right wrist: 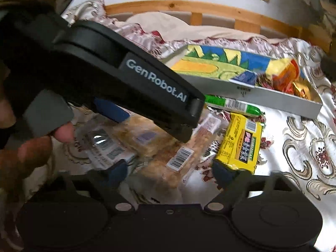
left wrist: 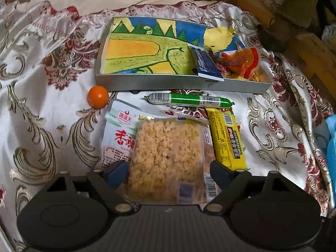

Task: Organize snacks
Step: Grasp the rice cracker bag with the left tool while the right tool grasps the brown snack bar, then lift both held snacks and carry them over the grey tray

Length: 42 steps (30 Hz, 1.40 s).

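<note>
From the left wrist view, the left gripper (left wrist: 169, 173) has its blue-padded fingers (left wrist: 117, 173) spread wide, one on each side of a clear packet of rice crisp (left wrist: 168, 157) that lies between them on the floral cloth (left wrist: 42, 63); whether the pads touch the wrapper cannot be told. Under the packet's left edge lies a white pouch with red characters (left wrist: 119, 136), and just beside its right edge lies a yellow bar (left wrist: 227, 138). Beyond these a green sausage stick (left wrist: 189, 100) lies crosswise, close along the front wall of the tray (left wrist: 168, 85). The tray, lined with a green, yellow and blue drawing, holds a small heap in its right end: a dark blue packet (left wrist: 206, 67) and an orange-red snack packet (left wrist: 243, 63). A small orange (left wrist: 98, 96) sits on the cloth near the tray's front left corner. From the right wrist view, the right gripper (right wrist: 170, 173) also has its fingers apart, with nothing between them but the blurred clear packet below; the right fingertip is just beside the near end of the yellow bar. The left gripper's black body, lettered GenRobot.AI, crosses the upper left, held by a hand (right wrist: 31, 147) at the left edge. The sausage stick and the tray lie beyond the bar.
</note>
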{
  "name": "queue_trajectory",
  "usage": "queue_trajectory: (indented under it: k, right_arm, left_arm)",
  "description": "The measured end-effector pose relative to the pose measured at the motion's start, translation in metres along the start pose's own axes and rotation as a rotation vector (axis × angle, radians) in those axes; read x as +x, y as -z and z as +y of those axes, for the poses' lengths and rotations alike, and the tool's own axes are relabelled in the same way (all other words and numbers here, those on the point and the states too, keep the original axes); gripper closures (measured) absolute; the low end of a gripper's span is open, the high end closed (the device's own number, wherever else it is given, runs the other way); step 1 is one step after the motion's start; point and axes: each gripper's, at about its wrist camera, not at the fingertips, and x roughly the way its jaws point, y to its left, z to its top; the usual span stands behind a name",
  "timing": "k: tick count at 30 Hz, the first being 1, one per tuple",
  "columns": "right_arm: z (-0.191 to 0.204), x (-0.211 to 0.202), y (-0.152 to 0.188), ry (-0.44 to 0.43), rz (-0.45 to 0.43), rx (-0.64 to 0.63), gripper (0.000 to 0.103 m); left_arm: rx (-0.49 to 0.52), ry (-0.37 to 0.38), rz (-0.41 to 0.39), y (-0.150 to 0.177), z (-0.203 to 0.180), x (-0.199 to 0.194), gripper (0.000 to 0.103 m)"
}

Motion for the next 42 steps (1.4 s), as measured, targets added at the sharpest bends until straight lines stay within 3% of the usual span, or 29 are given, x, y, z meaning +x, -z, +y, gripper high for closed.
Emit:
queue_trajectory:
  k: [1,4,7,12,17,21,24,26,32,34,40,42]
  right_arm:
    - [-0.001,0.0,0.001,-0.007,0.006,0.004,0.023]
    - [-0.003,0.0,0.007,-0.013,0.033,-0.007,0.038]
    - [-0.009,-0.007,0.012,0.008,0.037,-0.011,0.043]
    - [-0.011,-0.021,0.016,0.082,-0.005,-0.072,0.039]
    - [-0.007,-0.008,0.013,0.087,-0.011,-0.104,0.027]
    - [-0.007,0.006,0.007,0.084,-0.012,-0.085,0.029]
    - [-0.01,0.008,0.008,0.086,-0.01,-0.066,0.039]
    - [-0.01,0.006,0.008,0.092,-0.011,-0.075,0.049]
    - [-0.011,-0.011,0.013,0.104,0.024,-0.103,0.057]
    - [-0.011,-0.016,0.016,0.122,0.025,-0.127,0.057]
    - [-0.018,-0.001,0.012,0.114,0.005,-0.108,0.043]
    - [-0.018,0.003,0.013,0.121,0.0,-0.112,0.044]
  left_arm:
    - [0.014,-0.004,0.0,0.0,-0.001,0.0,0.026]
    - [0.031,-0.009,0.007,0.001,-0.002,0.0,0.028]
    - [0.024,-0.005,0.021,0.002,-0.001,-0.001,0.028]
    - [0.026,-0.02,0.026,0.003,-0.002,-0.002,0.027]
    - [0.066,-0.015,0.019,0.005,-0.01,0.006,0.017]
    - [0.089,-0.02,0.019,0.005,-0.014,0.01,0.018]
    - [0.08,-0.028,0.017,0.004,-0.013,0.01,0.029]
    - [0.07,-0.021,0.021,0.004,-0.011,0.008,0.029]
    - [0.03,-0.034,0.056,0.006,-0.007,0.001,0.03]
    - [0.021,-0.04,0.064,0.008,-0.006,-0.001,0.03]
    - [0.044,-0.049,0.074,0.01,-0.01,0.005,0.025]
    - [0.059,-0.051,0.072,0.011,-0.012,0.007,0.025]
